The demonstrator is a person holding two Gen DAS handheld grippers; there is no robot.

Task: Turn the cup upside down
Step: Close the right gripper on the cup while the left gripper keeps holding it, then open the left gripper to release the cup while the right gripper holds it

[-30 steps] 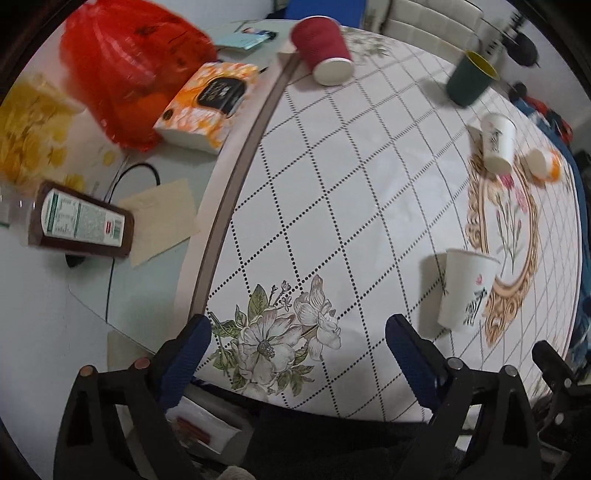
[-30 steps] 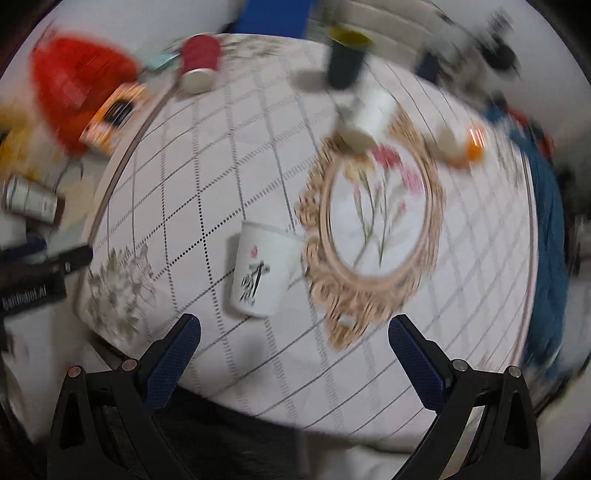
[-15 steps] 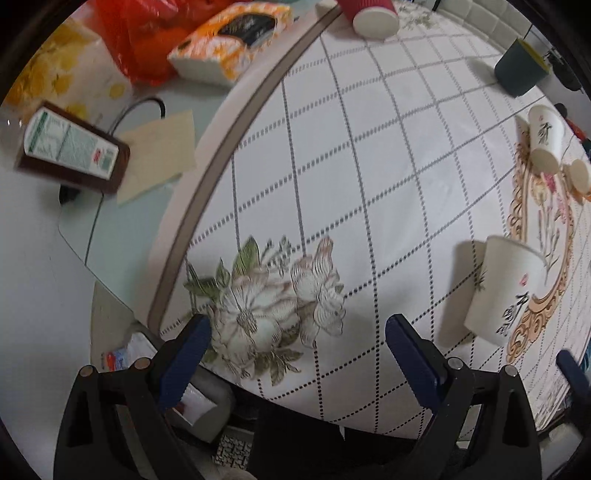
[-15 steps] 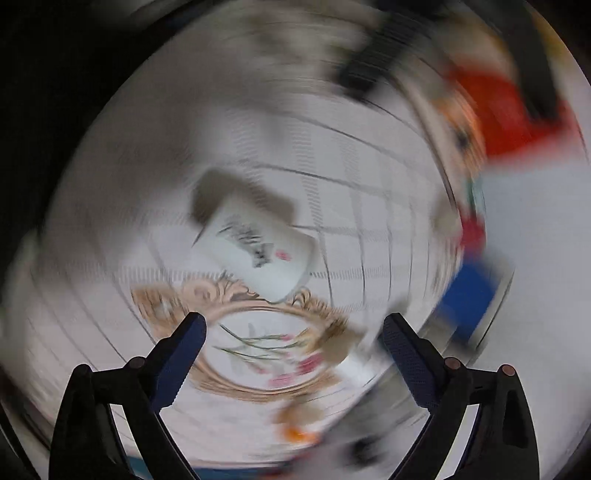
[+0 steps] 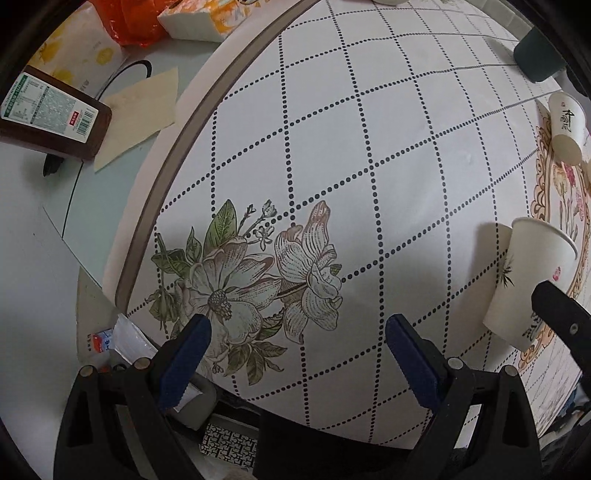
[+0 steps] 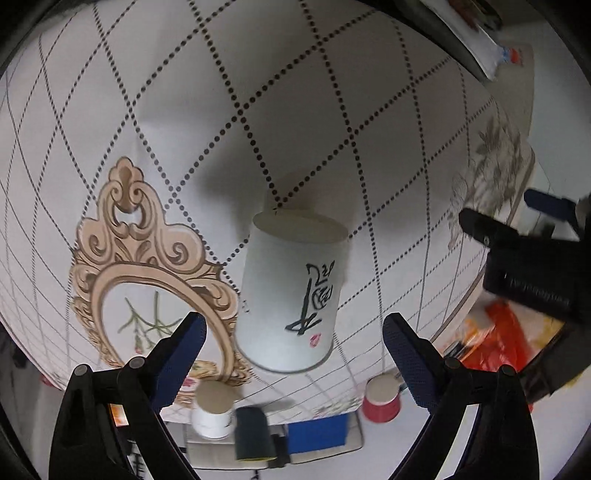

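A white paper cup [image 6: 295, 295] with black calligraphy stands upright on the patterned tablecloth [image 6: 258, 92]. The right wrist view is rolled upside down, so the cup's mouth points down in it. My right gripper [image 6: 293, 350] is open, its blue pads on either side of the cup without touching it. The same cup [image 5: 524, 284] shows at the right edge of the left wrist view, with a right gripper finger [image 5: 561, 314] beside it. My left gripper [image 5: 295, 350] is open and empty over a printed flower [image 5: 251, 280] near the table's front edge.
Another white cup [image 5: 565, 127], a dark green cup [image 5: 539, 55], a brown bottle [image 5: 48, 114], an orange tissue box [image 5: 207, 18] and a red bag [image 5: 125, 22] lie around. A red cup [image 6: 382, 400] stands across the table. The table edge runs just below the left gripper.
My right gripper has rolled upside down and closed in until the cup sits between its open fingers. My left gripper has dropped lower toward the printed flower.
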